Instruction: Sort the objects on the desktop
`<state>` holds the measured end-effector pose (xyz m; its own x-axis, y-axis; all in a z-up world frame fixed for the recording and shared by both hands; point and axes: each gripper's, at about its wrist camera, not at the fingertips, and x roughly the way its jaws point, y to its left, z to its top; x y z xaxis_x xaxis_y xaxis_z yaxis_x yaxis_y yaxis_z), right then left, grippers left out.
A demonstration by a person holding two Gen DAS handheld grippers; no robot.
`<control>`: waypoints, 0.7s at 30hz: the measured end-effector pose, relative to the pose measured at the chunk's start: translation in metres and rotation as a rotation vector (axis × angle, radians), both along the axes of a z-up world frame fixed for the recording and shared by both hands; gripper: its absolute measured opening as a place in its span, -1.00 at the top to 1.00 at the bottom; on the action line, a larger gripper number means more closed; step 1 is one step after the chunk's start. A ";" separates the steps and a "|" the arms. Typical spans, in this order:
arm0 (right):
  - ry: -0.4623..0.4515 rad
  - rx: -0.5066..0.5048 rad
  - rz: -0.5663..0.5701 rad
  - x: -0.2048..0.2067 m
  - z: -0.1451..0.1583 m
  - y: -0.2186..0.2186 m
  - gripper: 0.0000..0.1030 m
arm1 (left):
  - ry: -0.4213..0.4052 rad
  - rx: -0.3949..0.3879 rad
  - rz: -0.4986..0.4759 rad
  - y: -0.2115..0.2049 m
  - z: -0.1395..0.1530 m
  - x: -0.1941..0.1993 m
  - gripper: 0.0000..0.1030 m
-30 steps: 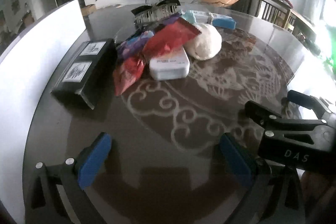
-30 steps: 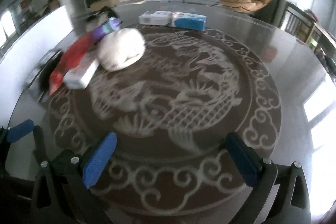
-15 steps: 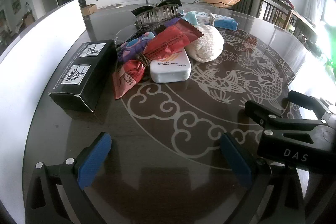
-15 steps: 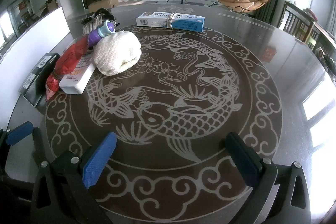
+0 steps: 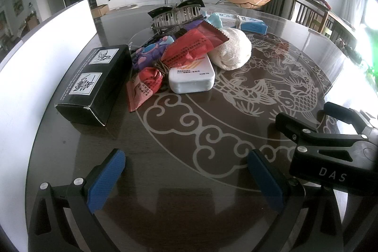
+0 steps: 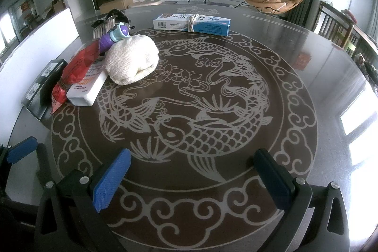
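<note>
Things to sort lie in a heap on the far left of the round desk (image 6: 307, 77). A black box (image 5: 94, 82) sits at the left of the heap. Next to it are a red snack bag (image 5: 189, 49), a white flat case (image 5: 192, 79) and a cream cloth bundle (image 6: 131, 61). A purple toy (image 6: 106, 39) and a hair claw clip (image 5: 177, 13) lie behind them. A blue and white box (image 6: 192, 24) rests farther back, apart from the heap. Both the left tongs (image 5: 186, 178) and the right tongs (image 6: 196, 178) hang wide open and hold nothing, near the front edge, well apart from the heap.
</note>
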<state>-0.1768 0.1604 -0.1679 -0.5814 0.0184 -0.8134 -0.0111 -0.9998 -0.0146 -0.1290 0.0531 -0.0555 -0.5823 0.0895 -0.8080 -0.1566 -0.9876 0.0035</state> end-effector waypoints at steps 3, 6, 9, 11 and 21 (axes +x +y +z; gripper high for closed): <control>0.000 0.000 0.000 0.000 0.000 0.000 -1.00 | 0.000 0.000 0.000 0.000 -0.001 0.001 -1.00; 0.000 0.000 0.000 0.000 0.000 0.000 -1.00 | 0.000 0.000 0.000 0.000 0.000 0.001 -1.00; 0.000 0.000 0.000 0.000 0.000 0.000 -1.00 | 0.000 0.000 0.000 0.000 -0.001 0.002 -1.00; 0.001 0.001 0.000 0.001 0.000 -0.001 -1.00 | 0.000 0.001 0.000 0.000 -0.001 0.002 -1.00; 0.001 0.001 0.001 0.001 -0.001 -0.001 -1.00 | 0.000 0.001 0.001 0.000 -0.001 0.003 -1.00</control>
